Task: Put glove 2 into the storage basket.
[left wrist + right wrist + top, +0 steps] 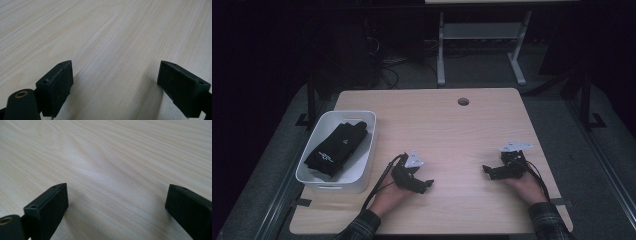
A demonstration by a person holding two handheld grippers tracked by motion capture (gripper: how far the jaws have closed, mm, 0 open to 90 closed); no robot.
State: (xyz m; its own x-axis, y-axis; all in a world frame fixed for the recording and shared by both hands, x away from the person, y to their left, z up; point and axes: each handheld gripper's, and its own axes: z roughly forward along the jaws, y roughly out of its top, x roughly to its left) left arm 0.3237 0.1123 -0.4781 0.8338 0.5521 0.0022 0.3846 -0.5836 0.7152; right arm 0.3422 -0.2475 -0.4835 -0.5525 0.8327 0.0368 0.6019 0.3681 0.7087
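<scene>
**Both grippers parked on the table, bin of black fabric off to the left**

Biggest thing first: a light wood table point(452, 125) with pale grain takes up most of the high view, and it has a small round hole point(463, 101) near the far edge. Past the table there's a grey metal frame point(482, 35) on the floor, with some cables point(387, 65) in the dark next to it.

On the left side of the table sits a white plastic bin point(362, 172), right by the left edge. Inside it is a folded black fabric item point(334, 147) with a small white logo on it. Might be gloves or socks, honestly too dark to call.

The left gripper point(424, 186) rests low on the table just right of the bin, held by the person's left hand point(389, 196), plaid sleeve point(359, 227) coming in from the bottom edge. Its cable point(379, 185) loops back toward the person. In the left gripper view its jaws stand wide apart with nothing but bare wood between them.

The right gripper point(488, 171) is over on the right half of the table, well apart from the left one, held by the right hand point(527, 187). Same deal in the right gripper view: jaws spread wide, bare tabletop in the gap, not pinching anything.

Each gripper has a grey three-cornered plate on top.
</scene>
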